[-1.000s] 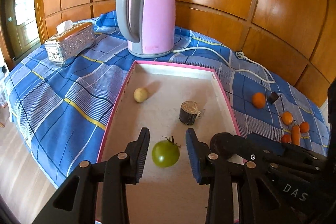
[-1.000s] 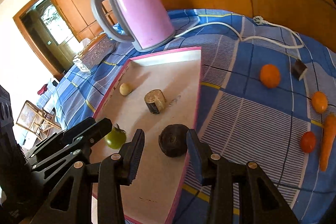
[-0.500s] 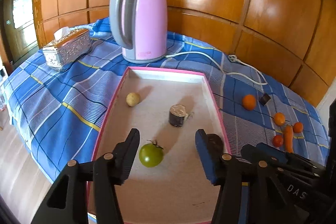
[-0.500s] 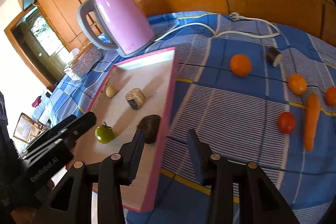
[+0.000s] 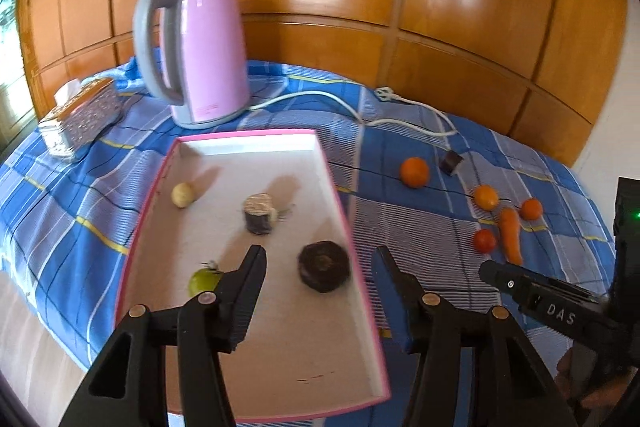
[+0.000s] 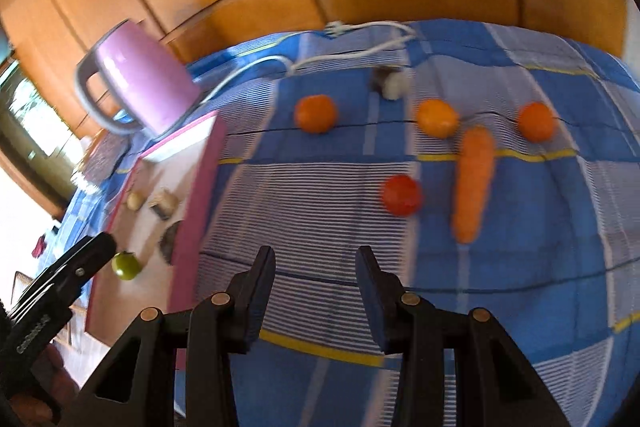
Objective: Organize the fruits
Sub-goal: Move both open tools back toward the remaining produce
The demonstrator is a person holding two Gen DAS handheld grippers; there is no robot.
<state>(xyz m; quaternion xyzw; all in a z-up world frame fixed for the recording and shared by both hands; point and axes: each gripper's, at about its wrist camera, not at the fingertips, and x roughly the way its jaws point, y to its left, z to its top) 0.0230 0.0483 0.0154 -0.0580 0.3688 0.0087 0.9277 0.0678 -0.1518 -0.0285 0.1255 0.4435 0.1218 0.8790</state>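
A pink-rimmed tray point(image 5: 344, 211) holds a green tomato point(image 5: 202, 281), a small yellowish fruit point(image 5: 183, 194), a dark cylinder with a pale top point(image 5: 259, 214) and a dark round piece point(image 5: 324, 267). My left gripper point(image 5: 318, 259) hangs open above the tray's near end, holding nothing. To the right on the cloth lie three oranges point(image 6: 315, 113) point(image 6: 437, 117) point(image 6: 536, 121), a red tomato point(image 6: 401, 195) and a carrot point(image 6: 473, 183). My right gripper point(image 6: 315, 259) is open and empty over the bare cloth, short of the red tomato.
A pink kettle point(image 5: 196, 51) stands behind the tray, its white cord point(image 5: 400, 107) trailing right across the blue checked cloth. A silver tissue box point(image 5: 80, 119) sits far left. A small dark piece point(image 5: 451, 161) lies near the oranges. Wood panelling backs the table.
The left gripper opened off the green tomato, left it in the tray and drew back to the right. The right gripper left the dark round piece in the tray and swung right over the cloth.
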